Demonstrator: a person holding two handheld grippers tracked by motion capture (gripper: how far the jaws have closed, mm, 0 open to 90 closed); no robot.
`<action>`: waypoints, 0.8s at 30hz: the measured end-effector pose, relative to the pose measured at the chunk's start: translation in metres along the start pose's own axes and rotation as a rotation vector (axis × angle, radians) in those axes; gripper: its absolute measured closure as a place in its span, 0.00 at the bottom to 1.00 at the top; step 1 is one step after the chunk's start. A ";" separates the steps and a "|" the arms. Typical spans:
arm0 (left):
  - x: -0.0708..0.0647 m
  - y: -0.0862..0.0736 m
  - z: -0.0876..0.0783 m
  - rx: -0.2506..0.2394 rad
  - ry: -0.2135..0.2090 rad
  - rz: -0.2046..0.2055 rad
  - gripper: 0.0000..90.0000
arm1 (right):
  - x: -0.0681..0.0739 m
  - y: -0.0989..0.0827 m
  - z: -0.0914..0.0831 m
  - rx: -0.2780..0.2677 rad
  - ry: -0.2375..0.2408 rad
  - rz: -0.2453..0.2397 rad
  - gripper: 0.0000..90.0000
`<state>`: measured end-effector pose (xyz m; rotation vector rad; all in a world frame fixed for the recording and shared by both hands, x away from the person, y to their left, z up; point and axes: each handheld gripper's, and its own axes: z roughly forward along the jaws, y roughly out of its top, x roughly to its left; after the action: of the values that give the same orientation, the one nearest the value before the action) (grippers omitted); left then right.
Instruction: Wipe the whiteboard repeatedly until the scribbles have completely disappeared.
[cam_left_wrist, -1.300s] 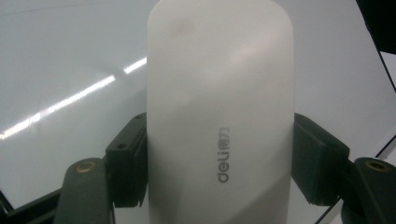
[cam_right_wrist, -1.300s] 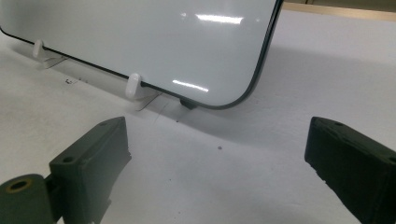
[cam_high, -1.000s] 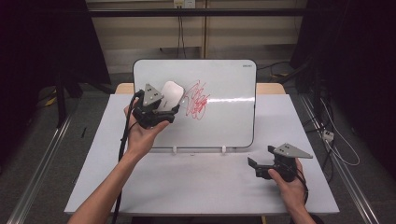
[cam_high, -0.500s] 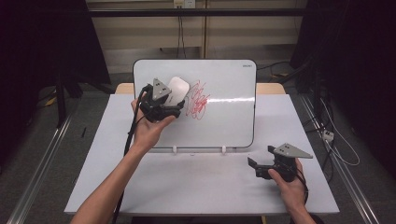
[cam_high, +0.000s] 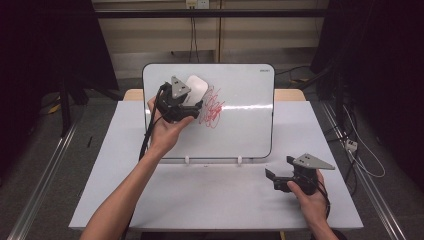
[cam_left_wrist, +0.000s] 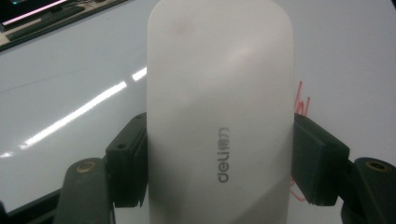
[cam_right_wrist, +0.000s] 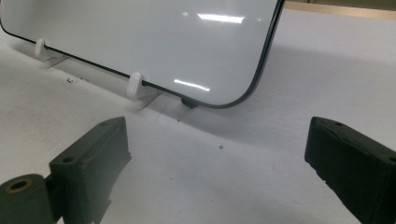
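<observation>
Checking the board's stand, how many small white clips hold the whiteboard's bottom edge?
2: one small white plastic clip left of centre under the glossy white whiteboard, the other clip right of centre; none seem hidden.

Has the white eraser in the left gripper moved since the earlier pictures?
Yes: the white eraser has moved rightward across the whiteboard, closer to the red scribble.

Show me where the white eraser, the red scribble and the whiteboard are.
white eraser (cam_left_wrist: 219, 116): left gripper view, middle of its smooth top face.
red scribble (cam_high: 214, 106): high view, centre of the tangle of lines.
whiteboard (cam_high: 250, 130): high view, bare white surface right of the scribble.
</observation>
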<state>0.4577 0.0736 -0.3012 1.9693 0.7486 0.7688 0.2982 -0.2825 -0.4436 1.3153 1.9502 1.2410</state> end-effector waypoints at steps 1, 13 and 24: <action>0.000 0.001 0.001 0.000 -0.001 0.005 0.34 | 0.000 0.000 0.000 0.001 0.000 0.001 0.07; -0.006 0.000 0.014 0.023 0.012 0.029 0.34 | 0.000 0.000 -0.001 0.001 0.001 -0.001 0.07; -0.011 -0.003 0.026 0.052 0.044 0.069 0.34 | 0.000 0.000 -0.001 0.000 0.002 -0.003 0.07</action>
<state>0.4697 0.0533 -0.3173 2.0395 0.7358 0.8435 0.2976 -0.2832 -0.4435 1.3116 1.9530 1.2418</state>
